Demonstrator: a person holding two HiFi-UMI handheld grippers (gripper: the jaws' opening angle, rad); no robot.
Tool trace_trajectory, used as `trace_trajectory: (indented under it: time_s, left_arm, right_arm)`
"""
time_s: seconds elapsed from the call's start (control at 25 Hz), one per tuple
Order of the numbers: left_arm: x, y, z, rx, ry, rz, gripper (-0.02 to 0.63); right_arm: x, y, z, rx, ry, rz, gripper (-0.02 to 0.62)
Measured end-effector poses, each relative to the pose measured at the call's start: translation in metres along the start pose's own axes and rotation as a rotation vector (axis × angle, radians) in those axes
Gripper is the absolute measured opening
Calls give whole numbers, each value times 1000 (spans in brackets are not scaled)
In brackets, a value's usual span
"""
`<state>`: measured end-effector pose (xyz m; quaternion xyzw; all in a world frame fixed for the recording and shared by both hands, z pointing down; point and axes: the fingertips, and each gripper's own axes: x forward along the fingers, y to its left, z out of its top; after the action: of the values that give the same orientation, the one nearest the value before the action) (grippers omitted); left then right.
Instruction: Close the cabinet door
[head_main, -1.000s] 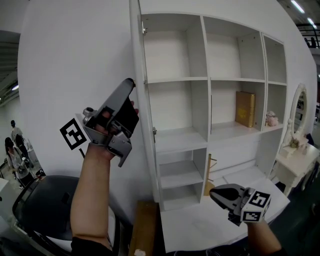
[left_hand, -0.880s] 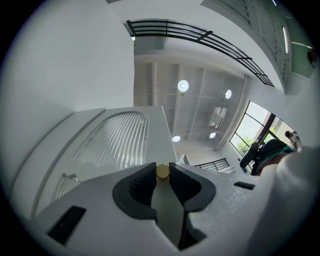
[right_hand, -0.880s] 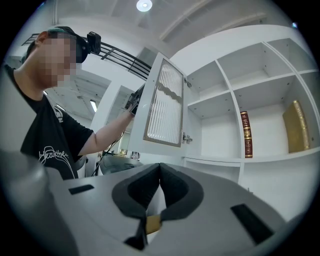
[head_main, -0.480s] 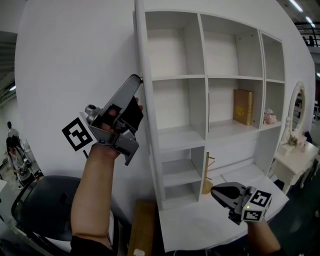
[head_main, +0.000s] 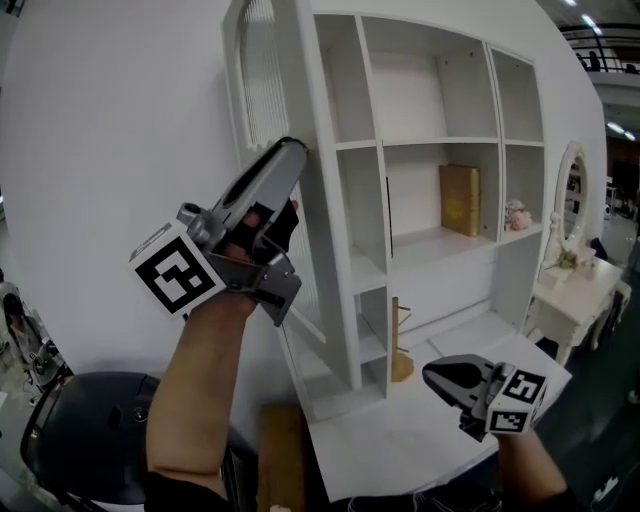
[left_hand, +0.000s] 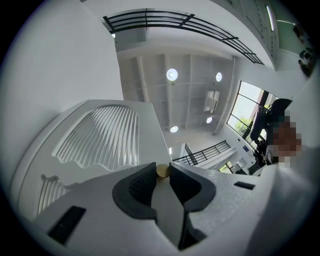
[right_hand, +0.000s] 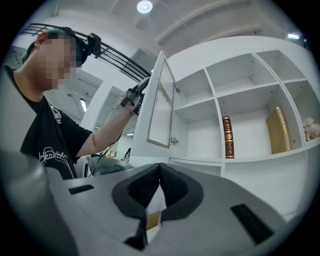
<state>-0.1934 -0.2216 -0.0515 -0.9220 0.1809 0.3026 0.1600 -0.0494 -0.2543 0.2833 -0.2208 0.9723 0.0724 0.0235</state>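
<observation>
The cabinet (head_main: 330, 250) is facing the person with its tall door (head_main: 265, 100) hanging open off the left post, long axis upright, so closing is likely calling for a rightward swing toward the shelves. The nearer left claw (head_main: 290, 152) is pinching the door's small brass knob (left_hand: 162, 171) at its tips. The right claw (head_main: 432, 378) is hanging low, pressed together and empty, well apart.

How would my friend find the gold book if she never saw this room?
Start at the big white cabinet and find its middle compartment, second row down. Two books stand there: the gold book is the wide one on the right showing its cover, while the red book on the left shows only a thin spine.
</observation>
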Motion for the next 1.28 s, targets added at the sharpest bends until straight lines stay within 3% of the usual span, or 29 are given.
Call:
trace_trajectory:
  time_s: [0.12, 0.2, 0.44, 0.72, 1.04, 1.28]
  left_arm:
    - [8, 0, -5, 59, 33, 25, 86]
    - [29, 8, -27, 94, 53, 38, 86]
    - [68, 26, -66, 131, 74, 84, 86]
    - [95, 46, -95, 236, 110, 135, 86]
    - [120, 77, -123, 342, 160, 213, 87]
    - [133, 96, -139, 424, 188, 275, 89]
  right_arm:
    - [0, 2, 3, 18, -13, -18, 5]
    - [-8, -19, 1, 15, -15, -45, 5]
    - [-23, -47, -9, 48, -31, -114, 5]
    - [-27, -69, -19, 81, -37, -142, 5]
    - [-27, -119, -26, 114, -53, -112, 5]
    - [-18, -150, -24, 148, -79, -41, 5]
